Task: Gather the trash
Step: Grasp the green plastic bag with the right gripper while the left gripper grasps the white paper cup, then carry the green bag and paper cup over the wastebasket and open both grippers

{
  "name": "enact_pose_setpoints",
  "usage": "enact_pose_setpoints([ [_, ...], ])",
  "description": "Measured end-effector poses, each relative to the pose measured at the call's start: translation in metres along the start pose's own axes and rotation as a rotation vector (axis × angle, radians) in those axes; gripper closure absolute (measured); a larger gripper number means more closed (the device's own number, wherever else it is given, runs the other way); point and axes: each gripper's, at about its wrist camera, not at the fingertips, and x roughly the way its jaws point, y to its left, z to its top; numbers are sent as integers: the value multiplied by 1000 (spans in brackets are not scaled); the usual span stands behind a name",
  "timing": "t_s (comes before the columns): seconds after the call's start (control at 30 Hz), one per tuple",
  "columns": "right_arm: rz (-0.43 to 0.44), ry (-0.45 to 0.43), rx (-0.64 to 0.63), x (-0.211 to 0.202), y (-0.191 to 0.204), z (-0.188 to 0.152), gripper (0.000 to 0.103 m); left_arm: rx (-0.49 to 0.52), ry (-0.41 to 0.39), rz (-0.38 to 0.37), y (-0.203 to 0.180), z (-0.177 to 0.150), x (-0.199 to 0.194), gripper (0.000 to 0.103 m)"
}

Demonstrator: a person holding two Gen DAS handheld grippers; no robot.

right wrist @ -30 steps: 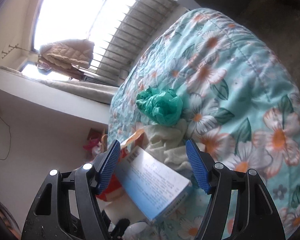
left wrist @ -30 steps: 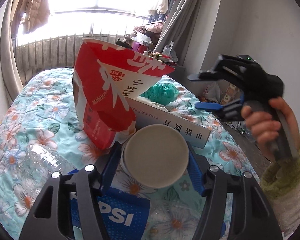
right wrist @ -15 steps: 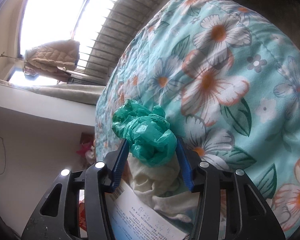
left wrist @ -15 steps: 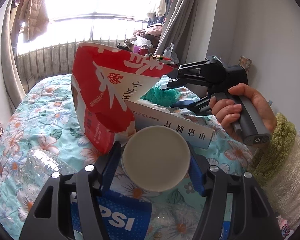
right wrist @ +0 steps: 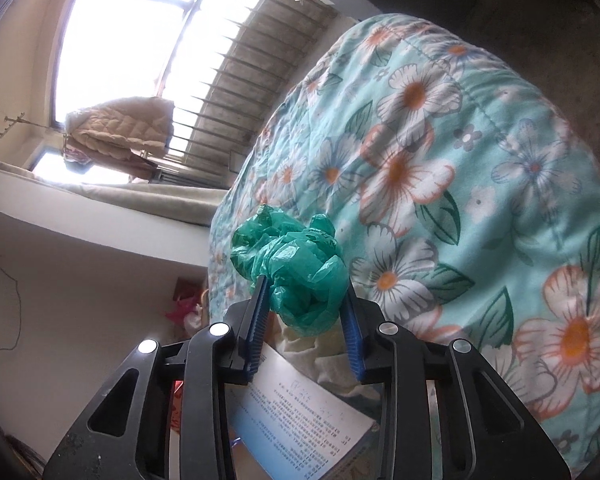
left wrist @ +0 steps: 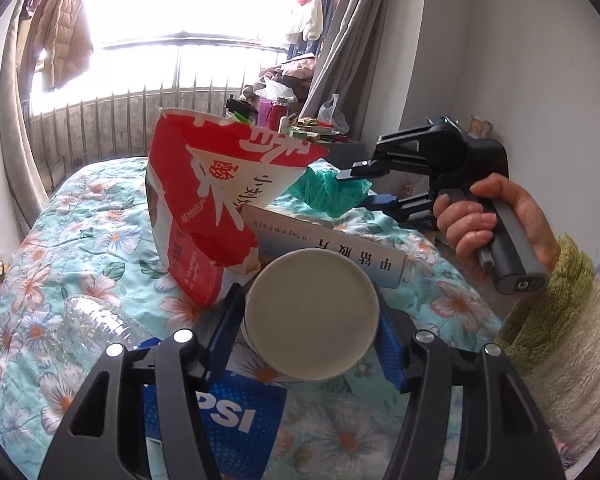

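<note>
the right claw (right wrist: 305,322) is closing on a crinkled green plastic bag (right wrist: 296,268) lying on the quilted floral bed (right wrist: 460,184), blue ribbed pads pressing it. the left claw (left wrist: 312,332) grips a round paper cup (left wrist: 312,314), beside a red paper bag (left wrist: 208,208), a flat box (left wrist: 332,246) and a clear bottle (left wrist: 92,332) with a blue label reading "psi".

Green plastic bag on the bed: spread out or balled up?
Balled up. The green plastic bag is a crumpled wad on the floral bedspread, sitting between the right gripper pads, whose jaws are closing on it.
</note>
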Motion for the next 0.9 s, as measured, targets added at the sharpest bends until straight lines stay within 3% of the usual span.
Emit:
enact_pose_setpoints([
  [0.53, 60, -104, 48, -95, -45, -48, 72, -12, -87, -125, -9, 18, -57, 44],
  [0.73, 49, -233, 90, -155, -74, -66, 72, -17, -71, -219, -28, 37, -52, 44],
  [0.9, -36, -403, 144, -218, -113, -82, 72, -1, -4, -350, -60, 71, -21, 44],
])
